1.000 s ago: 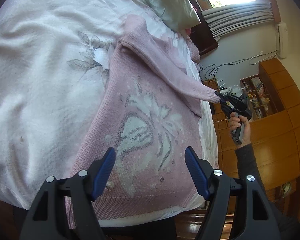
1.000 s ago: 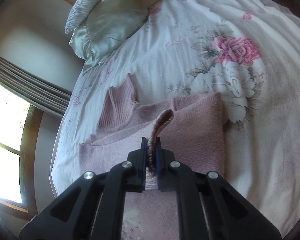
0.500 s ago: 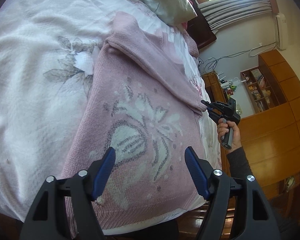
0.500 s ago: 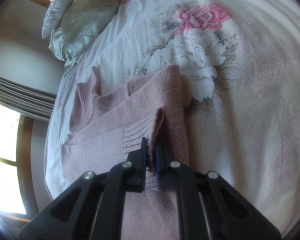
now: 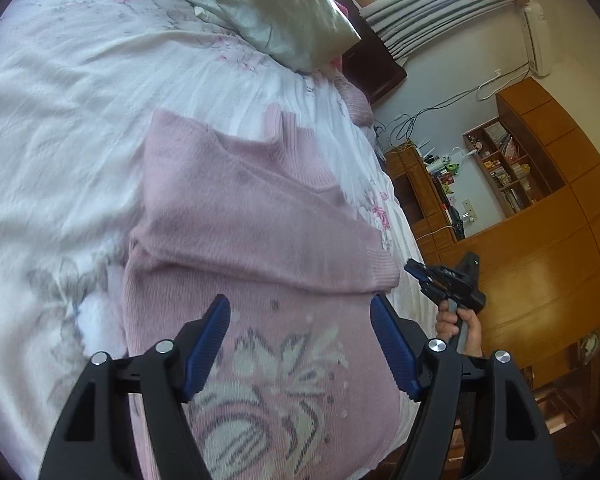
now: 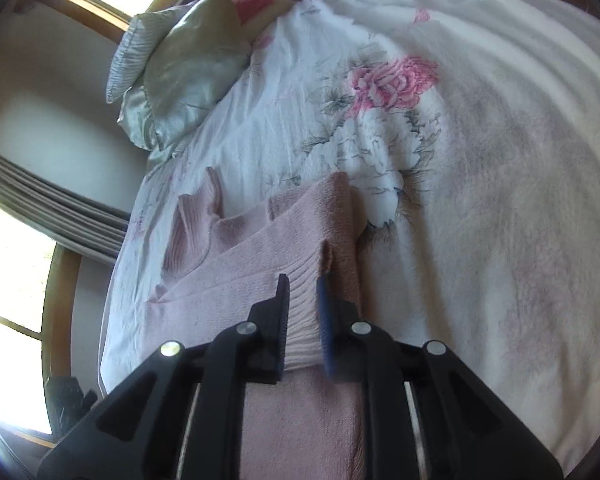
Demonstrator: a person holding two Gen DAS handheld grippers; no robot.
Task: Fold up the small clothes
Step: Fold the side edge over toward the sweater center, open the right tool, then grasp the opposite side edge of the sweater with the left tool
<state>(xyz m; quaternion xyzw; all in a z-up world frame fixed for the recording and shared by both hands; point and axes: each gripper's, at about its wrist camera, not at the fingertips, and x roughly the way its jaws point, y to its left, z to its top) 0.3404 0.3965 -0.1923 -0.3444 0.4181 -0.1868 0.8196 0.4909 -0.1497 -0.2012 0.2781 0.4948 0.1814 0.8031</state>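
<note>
Daylit from overexposed windows [image 6: 8,240], blown to white glare. Strong fisheye bending and dark vignetting at corners. Soft motion blur across bedspread [image 5: 60,100] and sweater [image 5: 240,208]; faint shadows only.

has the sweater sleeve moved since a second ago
Yes. The sleeve hung off the bed's edge; it now lies folded across the sweater, released by the right gripper.
</note>
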